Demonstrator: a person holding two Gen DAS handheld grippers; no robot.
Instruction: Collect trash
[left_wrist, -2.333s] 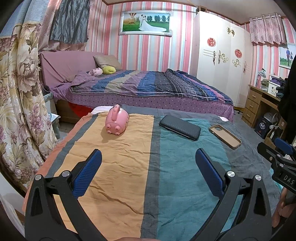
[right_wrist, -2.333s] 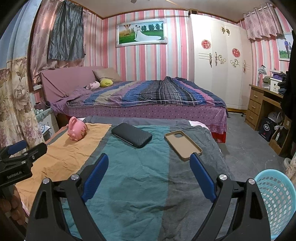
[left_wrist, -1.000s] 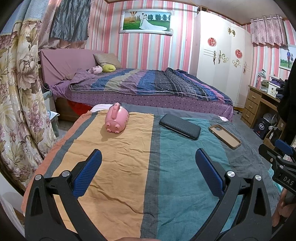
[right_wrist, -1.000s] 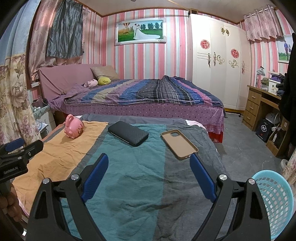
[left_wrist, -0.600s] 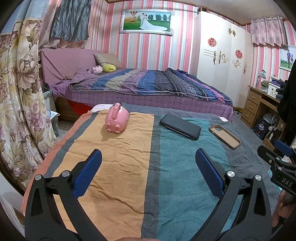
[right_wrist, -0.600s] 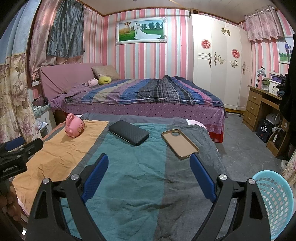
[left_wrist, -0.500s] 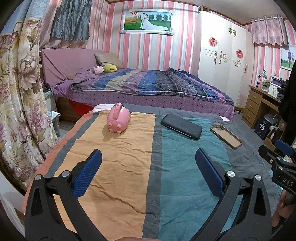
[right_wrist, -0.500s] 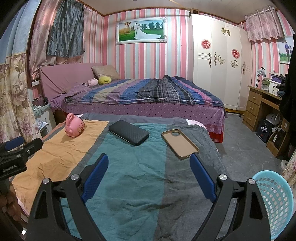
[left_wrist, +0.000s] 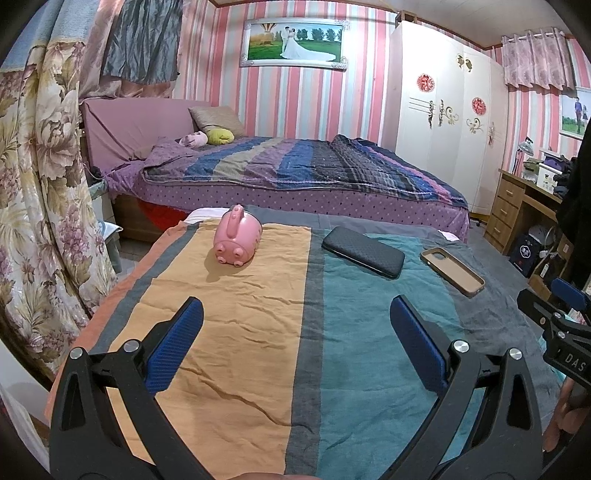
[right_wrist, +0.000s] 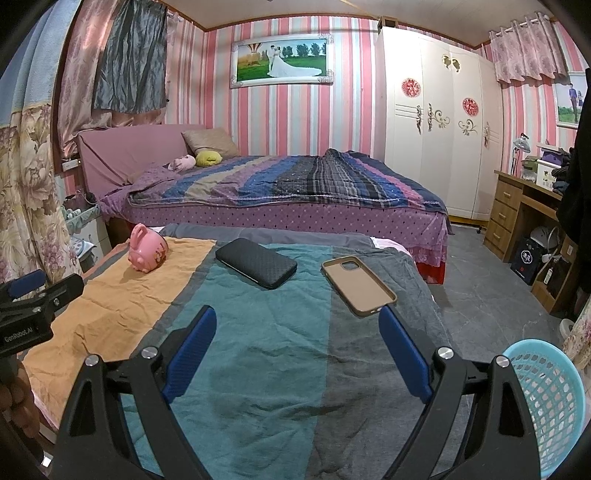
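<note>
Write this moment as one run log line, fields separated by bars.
left gripper open, empty | right gripper open, empty | piggy bank, dark case, tan phone case on cloth | basket right

pink piggy bank (left_wrist: 237, 235) on orange stripe | black case (left_wrist: 362, 251) on teal | tan phone case (left_wrist: 452, 266) on grey, open side up

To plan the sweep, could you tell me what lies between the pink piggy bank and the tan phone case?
The black case lies between the pink piggy bank and tan phone case; both views show it.
</note>
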